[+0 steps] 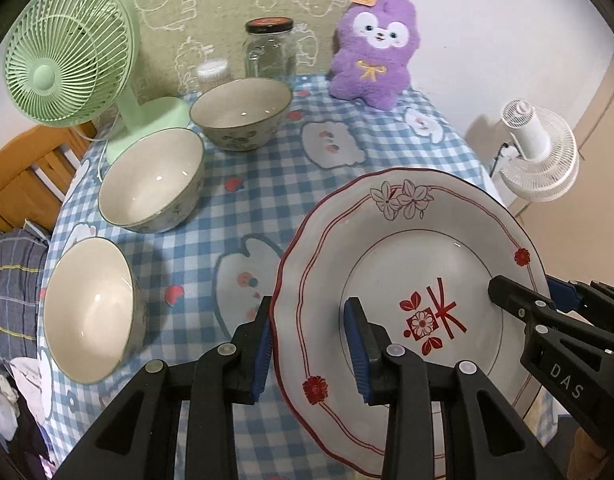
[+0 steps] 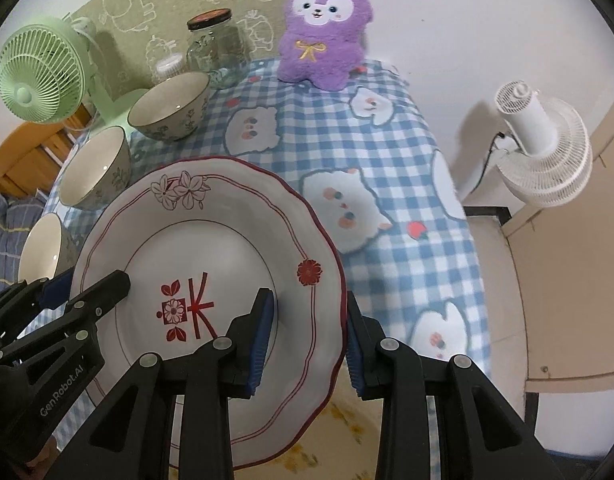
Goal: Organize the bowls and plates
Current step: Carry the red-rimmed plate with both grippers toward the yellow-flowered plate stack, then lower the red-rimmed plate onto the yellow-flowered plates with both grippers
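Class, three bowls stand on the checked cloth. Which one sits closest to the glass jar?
The far bowl, the one right in front of the glass jar. The middle bowl sits by the green fan's base, and the near bowl is farthest from the jar.

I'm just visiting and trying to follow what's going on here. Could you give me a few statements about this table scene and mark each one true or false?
1. Both grippers hold one plate by opposite rims. True: the left gripper and the right gripper each clamp an edge.
2. Three bowls stand apart on the tablecloth. True.
3. The bowls are stacked inside each other. False: each stands on its own.
4. The plush toy is green. False: it is purple; the desk fan is green.
5. The glass jar has no lid. False: a dark lid is on it.
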The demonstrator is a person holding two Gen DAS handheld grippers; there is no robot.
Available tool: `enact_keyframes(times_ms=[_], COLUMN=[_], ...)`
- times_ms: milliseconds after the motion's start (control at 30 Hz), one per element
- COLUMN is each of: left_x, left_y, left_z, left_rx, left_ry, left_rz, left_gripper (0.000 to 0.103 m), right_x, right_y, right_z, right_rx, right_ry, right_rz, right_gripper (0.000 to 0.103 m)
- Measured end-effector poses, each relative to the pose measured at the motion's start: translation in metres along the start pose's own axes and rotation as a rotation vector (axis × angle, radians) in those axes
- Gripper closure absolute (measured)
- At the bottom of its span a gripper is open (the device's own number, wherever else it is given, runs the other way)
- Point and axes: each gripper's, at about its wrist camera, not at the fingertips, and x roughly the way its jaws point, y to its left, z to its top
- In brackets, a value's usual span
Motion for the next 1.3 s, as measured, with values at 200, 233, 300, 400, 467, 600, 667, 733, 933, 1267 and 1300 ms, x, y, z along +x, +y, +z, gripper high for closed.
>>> enact_keyframes(times_ms=[200, 233, 300, 400, 467, 600, 667, 733, 933, 1267, 1300], left_x=[-0.004, -0.004, -0.005, -0.005, -0.006, -0.004, -0.002, 0.0, 0.004, 0.01, 0.01], left_y=[-0.019, -0.023, -0.03, -0.039, -0.044, -0.057, -0.062, -0.066, -0.076, -0.084, -0.084], left_z=[-0.011, -0.013, -0.017, -0.023, -0.027, -0.034, -0.038, -0.042, -0.052, -0.064, -0.065], left_rx=[0.025, 0.032, 0.044, 0.05, 0.05, 0.068, 0.073, 0.084, 0.111, 0.165, 0.169], left_ry=[0.009, 0.006, -0.002, -0.004, 0.0, 0.005, 0.02, 0.025, 0.047, 0.08, 0.083], left_rz=[-0.012, -0.012, -0.009, -0.01, -0.011, 0.004, -0.006, -0.007, -0.018, -0.052, -0.055], left_gripper=[0.07, 0.07, 0.07, 0.07, 0.07, 0.07, 0.07, 0.07, 0.069, 0.069, 0.069], right_x=[-0.008, -0.008, -0.009, -0.009, -0.01, -0.011, -0.01, -0.01, -0.008, -0.004, -0.005], right_y=[-0.016, -0.02, -0.025, -0.033, -0.038, -0.047, -0.052, -0.056, -0.064, -0.072, -0.071], right_z=[-0.019, -0.023, -0.03, -0.04, -0.046, -0.058, -0.064, -0.07, -0.085, -0.104, -0.105], right_rx=[0.03, 0.04, 0.05, 0.062, 0.067, 0.07, 0.076, 0.088, 0.116, 0.196, 0.198], right_ry=[0.001, -0.001, -0.003, 0.001, 0.006, 0.01, 0.018, 0.025, 0.043, 0.062, 0.064], right_rz=[-0.013, -0.013, -0.013, -0.01, -0.009, -0.014, -0.019, -0.021, -0.032, -0.047, -0.051], right_gripper=[0.067, 0.067, 0.067, 0.067, 0.067, 0.067, 0.067, 0.067, 0.067, 0.067, 0.067])
